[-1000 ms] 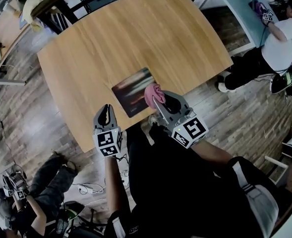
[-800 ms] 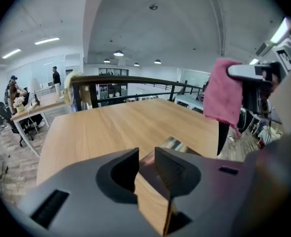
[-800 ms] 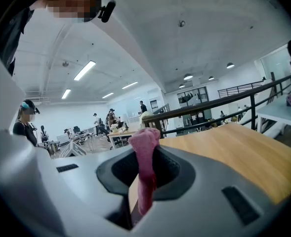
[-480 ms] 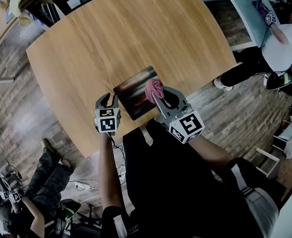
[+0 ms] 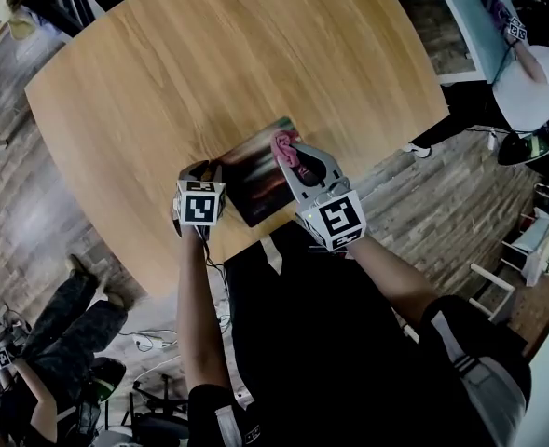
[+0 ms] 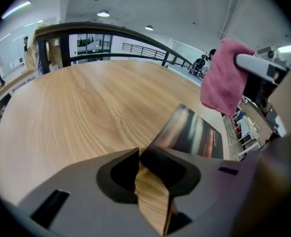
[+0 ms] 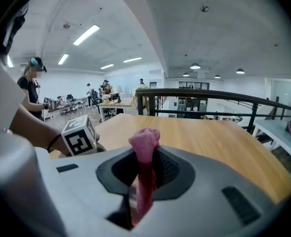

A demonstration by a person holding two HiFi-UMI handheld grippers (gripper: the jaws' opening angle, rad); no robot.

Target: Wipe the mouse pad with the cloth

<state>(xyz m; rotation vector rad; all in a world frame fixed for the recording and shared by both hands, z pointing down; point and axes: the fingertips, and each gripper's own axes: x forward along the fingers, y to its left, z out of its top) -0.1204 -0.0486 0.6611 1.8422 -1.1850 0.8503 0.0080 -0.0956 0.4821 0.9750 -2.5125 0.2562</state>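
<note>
A dark mouse pad [image 5: 260,173] with blurred colour streaks lies near the front edge of the wooden table [image 5: 209,54]. My right gripper [image 5: 289,159] is shut on a pink cloth [image 5: 283,144], which it holds over the pad's right part. In the right gripper view the cloth [image 7: 145,139] stands bunched between the jaws. My left gripper [image 5: 199,169] sits at the pad's left edge, jaws shut with nothing in them. In the left gripper view the pad [image 6: 194,132] lies just ahead of the left gripper [image 6: 138,154], and the cloth [image 6: 224,78] hangs above it.
The table's front edge runs just below the pad. A person in a white top [image 5: 535,82] works at another table at the right. Another person [image 5: 50,361] sits on the floor at the lower left. A dark railing [image 6: 110,31] runs behind the table.
My left gripper has moved forward to the pad's left edge. The right gripper with the cloth has moved a little further over the pad.
</note>
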